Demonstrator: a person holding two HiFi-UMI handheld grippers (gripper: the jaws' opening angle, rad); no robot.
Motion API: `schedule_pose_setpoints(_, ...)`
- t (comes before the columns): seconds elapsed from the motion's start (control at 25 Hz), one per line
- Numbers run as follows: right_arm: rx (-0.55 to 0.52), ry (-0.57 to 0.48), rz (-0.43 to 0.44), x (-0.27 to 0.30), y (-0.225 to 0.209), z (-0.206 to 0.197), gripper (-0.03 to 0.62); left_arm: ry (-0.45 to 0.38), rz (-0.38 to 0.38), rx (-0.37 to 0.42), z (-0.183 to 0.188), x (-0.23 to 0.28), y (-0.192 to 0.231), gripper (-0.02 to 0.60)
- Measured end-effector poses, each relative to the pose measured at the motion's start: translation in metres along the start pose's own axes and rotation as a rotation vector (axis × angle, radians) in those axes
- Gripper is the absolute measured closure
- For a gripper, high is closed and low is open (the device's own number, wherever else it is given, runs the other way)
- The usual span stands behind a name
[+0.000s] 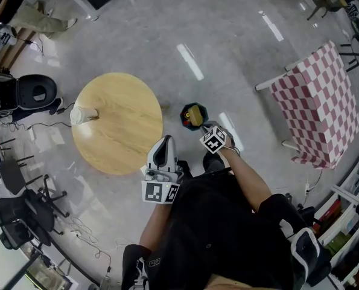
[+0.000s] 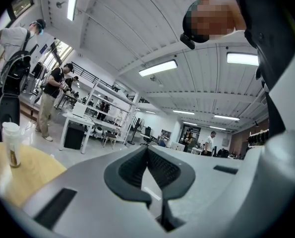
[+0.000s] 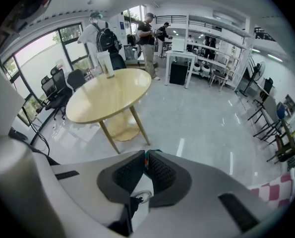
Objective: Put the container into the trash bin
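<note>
Now right tool [image 3: 146, 156] points steeply down at trash bin [image 1: 184, 116].

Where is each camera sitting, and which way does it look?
Head view: on the person's head, looking steeply down at table, cup, trash bin; shows the person's dark top, left tongs, right tongs.
Left gripper view: on the left tongs, looking level across the room; shows those tongs and the dark top.
Right gripper view: on the right tongs, tilted down towards the floor; shows only those tongs.
Shared: all three see the table and cup.
</note>
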State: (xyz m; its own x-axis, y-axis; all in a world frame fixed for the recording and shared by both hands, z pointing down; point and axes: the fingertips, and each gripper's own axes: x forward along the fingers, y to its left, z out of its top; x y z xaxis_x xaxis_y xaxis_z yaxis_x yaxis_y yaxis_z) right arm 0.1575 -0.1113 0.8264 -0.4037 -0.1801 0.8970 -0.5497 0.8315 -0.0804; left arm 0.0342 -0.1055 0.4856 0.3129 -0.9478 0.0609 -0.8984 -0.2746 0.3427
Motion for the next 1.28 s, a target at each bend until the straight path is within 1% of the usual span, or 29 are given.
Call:
schedule_pose_setpoints(0.12, 0.04, -0.108, -0.027, -0.037, -0.003, 0.024, 0.556, -0.02, -0.004, 0.017, 0.007, -0.007, -0.005, 0.572)
schedule_pose_setpoints(0.28, 0.118, -0.321, -0.069, -0.103, -0.005, 0.063, 0.559, -0.049, -0.013, 0.034, 0.017, -0.017, -0.01, 0.572)
schedule_pose_setpoints(0.4, 0.145, -0.476, -0.108, -0.158, -0.001, 0.088, 0.559, -0.067, -0.022, 0.044, 0.024, -0.026, -0.016, 0.572)
schedule_pose_setpoints(0.56, 0.137, -0.616, -0.165, -0.219, 0.012, 0.104, 0.559, -0.087, -0.028, 0.05, 0.031, -0.04, -0.023, 0.572)
schedule_pose_setpoints(0.68, 0.094, -0.755, -0.22, -0.269, 0.027, 0.12, 0.559, -0.096, -0.049, 0.067, 0.034, -0.045, -0.03, 0.572)
schedule_pose_setpoints(0.76, 0.07, -0.818, -0.225, -0.29, 0.042, 0.124, 0.559, -0.094, -0.058, 0.074, 0.034, -0.047, -0.034, 0.572)
schedule_pose_setpoints(0.88, 0.077, -0.849, -0.212, -0.302, 0.058, 0.123, 0.559, -0.095, -0.063, 0.068, 0.033, -0.049, -0.037, 0.572)
schedule_pose_setpoints(1.04, 0.079, -0.847, -0.206, -0.298, 0.066, 0.124, 0.559, -0.102, -0.064, 0.069, 0.036, -0.054, -0.036, 0.572)
schedule_pose_setpoints(1.28, 0.064, -0.832, -0.225, -0.297, 0.068, 0.123, 0.568, -0.1, -0.063, 0.07, 0.035, -0.059, -0.035, 0.572)
